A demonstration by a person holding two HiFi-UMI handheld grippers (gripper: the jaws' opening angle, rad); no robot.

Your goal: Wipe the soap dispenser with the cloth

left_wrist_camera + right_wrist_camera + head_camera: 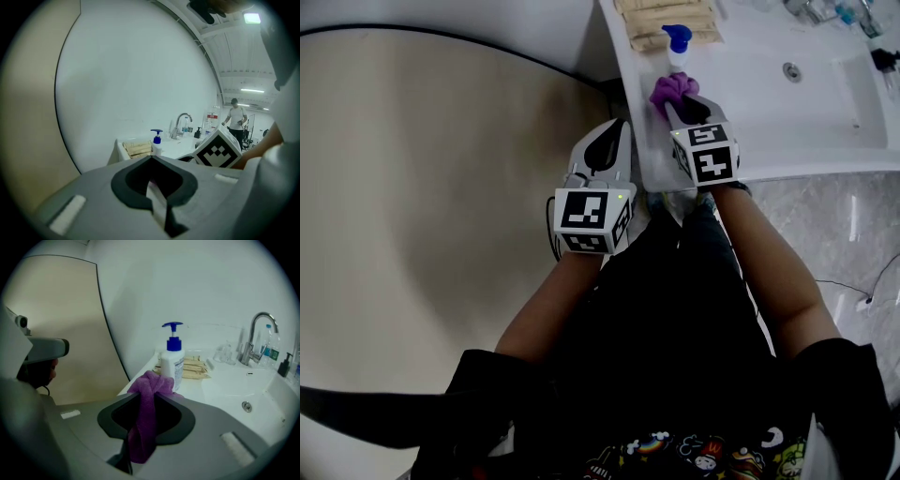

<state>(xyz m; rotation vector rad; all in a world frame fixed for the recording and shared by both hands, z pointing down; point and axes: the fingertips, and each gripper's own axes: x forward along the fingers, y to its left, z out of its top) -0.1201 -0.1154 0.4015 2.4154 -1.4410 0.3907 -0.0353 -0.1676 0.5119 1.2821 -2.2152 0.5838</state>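
While the right gripper point(151, 393) clamps the cloth point(149, 380) between its 2 jaws, the purple wad juts past the tips, just short of the dispenser point(172, 363) by the counter's point(220, 378) left edge. Wiping well likely means pressing the wad lightly down the bottle's side, so it neither tips nor slides. The left gripper point(152, 158), closed and empty, hangs off that edge and could brace the bottle.

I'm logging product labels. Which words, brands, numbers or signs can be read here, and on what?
Nothing reads clearly.
White soap dispenser with a blue pump: label print blurred.
Clear bottle with a blue label: too small.
Distant red-and-white item: too small.
Marker cube: black-and-white squares, no letters.
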